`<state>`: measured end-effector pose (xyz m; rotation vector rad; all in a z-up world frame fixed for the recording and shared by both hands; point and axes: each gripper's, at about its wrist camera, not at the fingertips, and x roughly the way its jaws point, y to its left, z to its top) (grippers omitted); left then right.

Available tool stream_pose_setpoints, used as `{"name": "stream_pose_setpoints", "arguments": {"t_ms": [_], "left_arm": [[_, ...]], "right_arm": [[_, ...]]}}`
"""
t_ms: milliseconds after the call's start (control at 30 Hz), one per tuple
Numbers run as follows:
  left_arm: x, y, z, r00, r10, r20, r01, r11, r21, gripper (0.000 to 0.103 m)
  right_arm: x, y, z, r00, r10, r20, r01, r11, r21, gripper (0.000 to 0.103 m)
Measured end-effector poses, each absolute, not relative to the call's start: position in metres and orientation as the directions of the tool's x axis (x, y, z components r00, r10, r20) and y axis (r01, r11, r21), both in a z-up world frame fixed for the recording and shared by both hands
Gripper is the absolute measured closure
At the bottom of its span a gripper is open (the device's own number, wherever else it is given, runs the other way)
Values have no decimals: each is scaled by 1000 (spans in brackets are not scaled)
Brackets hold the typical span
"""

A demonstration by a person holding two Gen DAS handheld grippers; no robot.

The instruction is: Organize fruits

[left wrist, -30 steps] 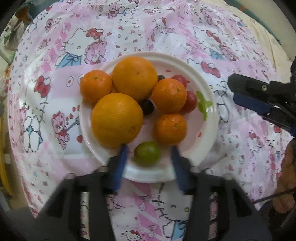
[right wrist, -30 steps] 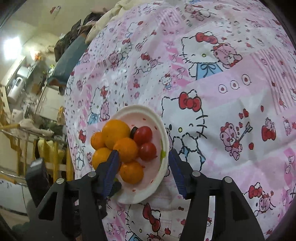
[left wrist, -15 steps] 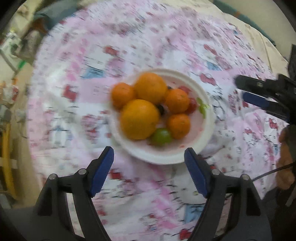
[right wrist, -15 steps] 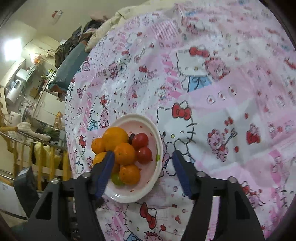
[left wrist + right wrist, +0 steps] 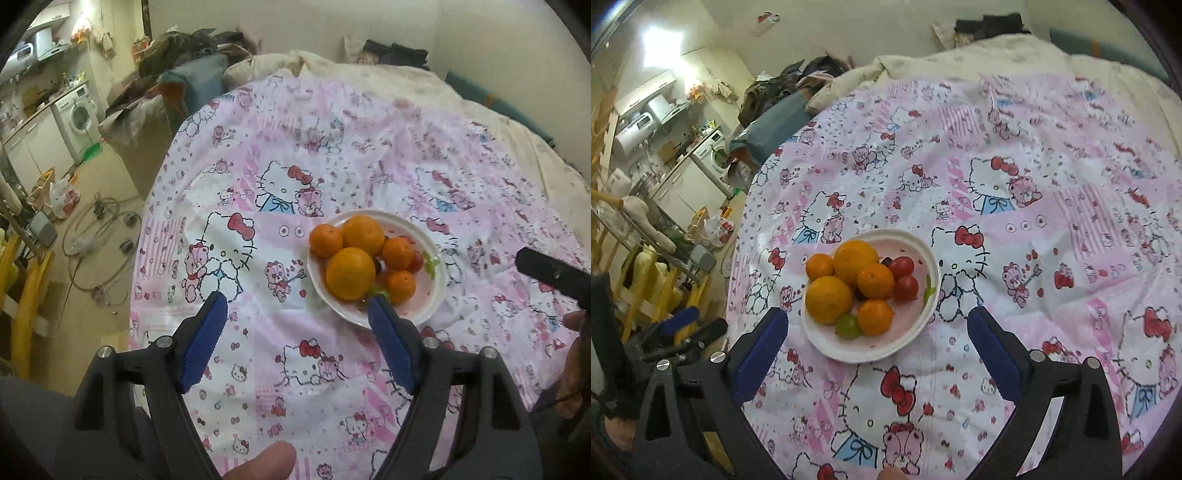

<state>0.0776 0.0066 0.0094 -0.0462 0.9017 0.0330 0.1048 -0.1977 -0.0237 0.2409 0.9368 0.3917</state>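
The white plate of fruit sits on the desk, on a pink cartoon-cat cloth, a little left of centre in the right wrist view and right of centre in the left wrist view. On it are two big oranges, one at the plate's left edge and one just behind it, with three smaller tangerines packed around them. Two red cherry tomatoes lie touching each other on the plate's right side, a green lime sits at the near rim between the front orange and the front tangerine, and something small and dark pokes out in the middle of the pile; I can't tell what it is.

The right gripper hangs over the near edge of the plate, its blue fingers opening wide with nothing held between them. The left gripper is off to the plate's left in its own view, fingers well apart and empty; its right finger overlaps the plate's near rim in the picture.

At the lower edge of the left wrist view a fingertip of the person shows. Beyond the desk are a rumpled bed and, at upper left, a washing machine
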Motion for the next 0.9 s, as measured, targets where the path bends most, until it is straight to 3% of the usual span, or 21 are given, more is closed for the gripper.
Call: {"name": "stream_pose_setpoints", "arguments": {"t_ms": [300, 400, 667, 900], "left_arm": [[46, 9, 21, 671, 5, -742, -51, 998, -39, 15], [37, 11, 23, 694, 15, -720, -52, 998, -30, 1], [31, 13, 27, 755, 41, -654, -78, 997, -27, 0], [33, 13, 22, 743, 37, -669, -82, 996, -36, 0]], "right_arm": [[54, -192, -14, 627, 351, -696, -205, 936, 287, 2], [40, -190, -15, 660, 323, -679, -186, 945, 270, 0], [26, -176, -15, 741, 239, -627, -176, 971, 163, 0], [25, -169, -20, 743, 227, -629, -179, 974, 140, 0]]}}
